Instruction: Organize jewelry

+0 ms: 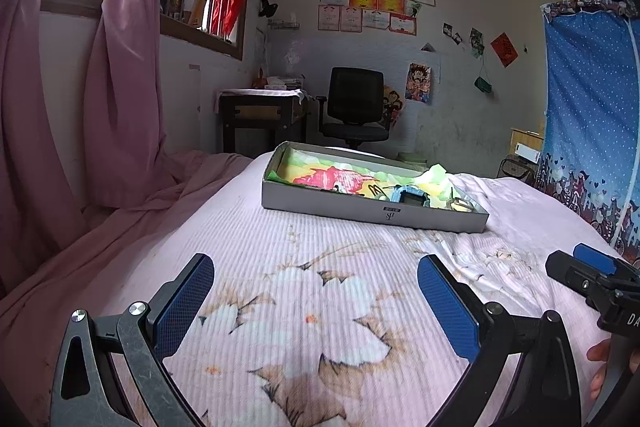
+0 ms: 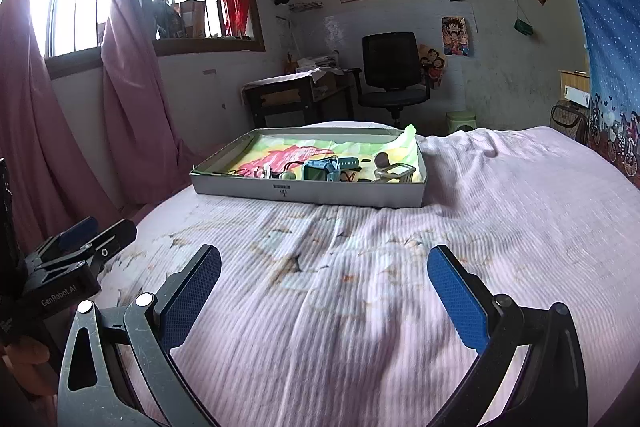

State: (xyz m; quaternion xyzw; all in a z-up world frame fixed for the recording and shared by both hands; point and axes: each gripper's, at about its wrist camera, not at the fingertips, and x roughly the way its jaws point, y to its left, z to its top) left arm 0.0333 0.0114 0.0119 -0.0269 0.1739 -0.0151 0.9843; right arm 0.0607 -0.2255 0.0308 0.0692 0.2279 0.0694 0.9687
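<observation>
A shallow grey cardboard box (image 1: 372, 213) (image 2: 308, 193) lies on the bed, lined with a colourful cloth. Inside it sit a blue watch (image 1: 412, 195) (image 2: 320, 169), a pale square-cased watch (image 1: 462, 205) (image 2: 396, 173) and small dark pieces near the front wall. My left gripper (image 1: 316, 283) hovers open over the bedspread, well short of the box, nothing between its fingers. My right gripper (image 2: 324, 275) is open too and empty, about the same distance from the box. Each gripper shows at the edge of the other's view.
The bed carries a pink ribbed bedspread (image 1: 304, 307) (image 2: 500, 211) with a flower print. Pink curtains (image 1: 120, 87) hang at the left below a barred window. A desk (image 2: 288, 95) and a black office chair (image 2: 390, 71) stand beyond the bed; a blue dotted curtain (image 1: 592, 115) hangs right.
</observation>
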